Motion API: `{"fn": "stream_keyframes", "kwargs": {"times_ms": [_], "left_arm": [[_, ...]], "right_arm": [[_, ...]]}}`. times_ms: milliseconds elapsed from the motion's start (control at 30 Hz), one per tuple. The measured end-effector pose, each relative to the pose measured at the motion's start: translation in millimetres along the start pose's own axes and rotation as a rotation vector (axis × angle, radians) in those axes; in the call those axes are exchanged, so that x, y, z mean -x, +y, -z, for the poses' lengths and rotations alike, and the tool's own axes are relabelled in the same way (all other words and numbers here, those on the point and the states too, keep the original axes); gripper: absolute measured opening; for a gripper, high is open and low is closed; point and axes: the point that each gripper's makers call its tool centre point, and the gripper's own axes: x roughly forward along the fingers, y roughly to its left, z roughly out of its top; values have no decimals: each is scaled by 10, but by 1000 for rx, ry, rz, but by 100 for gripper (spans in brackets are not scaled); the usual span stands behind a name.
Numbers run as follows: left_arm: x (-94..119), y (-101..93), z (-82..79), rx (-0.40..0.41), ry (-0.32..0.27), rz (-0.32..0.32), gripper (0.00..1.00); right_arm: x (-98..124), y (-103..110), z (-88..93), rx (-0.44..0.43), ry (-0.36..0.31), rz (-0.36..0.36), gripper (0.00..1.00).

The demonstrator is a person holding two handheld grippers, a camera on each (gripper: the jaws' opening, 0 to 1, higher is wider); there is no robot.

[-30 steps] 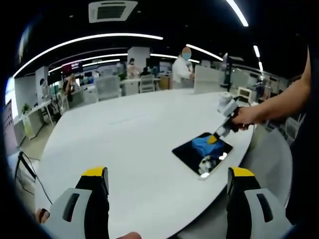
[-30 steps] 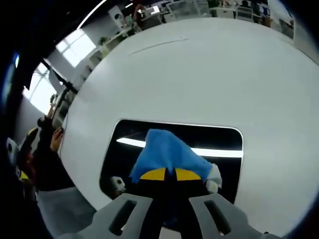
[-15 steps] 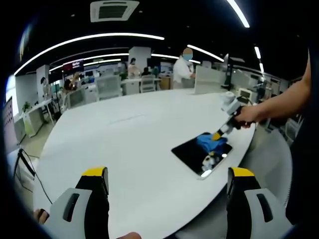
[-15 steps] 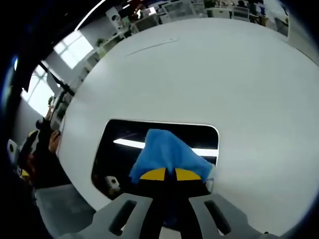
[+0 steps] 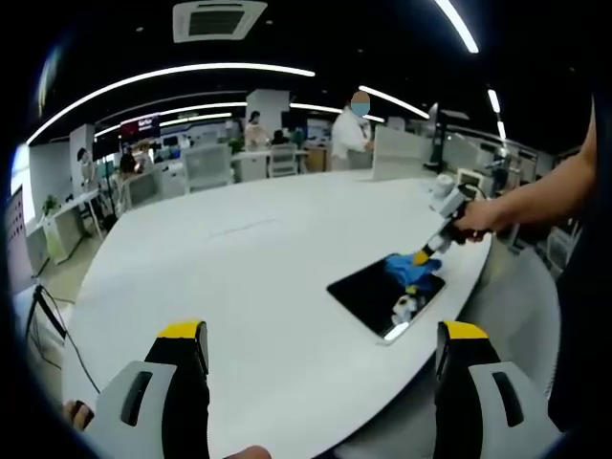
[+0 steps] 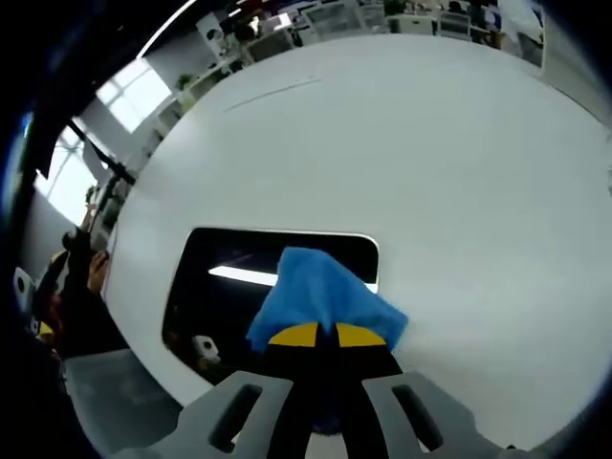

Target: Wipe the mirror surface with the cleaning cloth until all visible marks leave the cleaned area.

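A dark rectangular mirror (image 5: 375,293) (image 6: 229,277) lies flat on the white round table (image 5: 239,277) near its right edge. My right gripper (image 6: 319,335) is shut on a blue cleaning cloth (image 6: 320,296) and presses it onto the mirror's right end. In the left gripper view the right gripper (image 5: 423,256) comes in from the right, held by a person's hand, with the blue cloth (image 5: 409,269) under its tip. My left gripper (image 5: 320,337) is open, held above the table's near edge, far from the mirror. The mirror reflects a ceiling light strip.
The table (image 6: 430,172) stretches wide and bare beyond the mirror. Office desks, chairs and several people (image 5: 350,132) stand in the background. A person's arm (image 5: 535,196) reaches in from the right. The table's edge runs close to the mirror.
The right gripper has dragged the blue cloth across the mirror toward its right end, so the cloth now overlaps the mirror's right edge. The left gripper has stayed still.
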Motion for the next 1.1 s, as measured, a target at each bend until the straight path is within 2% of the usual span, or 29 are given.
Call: {"fn": "stream_keyframes", "kwargs": {"times_ms": [267,1100], "left_arm": [[-9,5,4,5,-1,-1,100],[-40,-11,-19,-1,0,5,100]], "right_arm": [[32,-82,15,-16,4,9,0],[48,-63,50,-38,-17,27,0]]}}
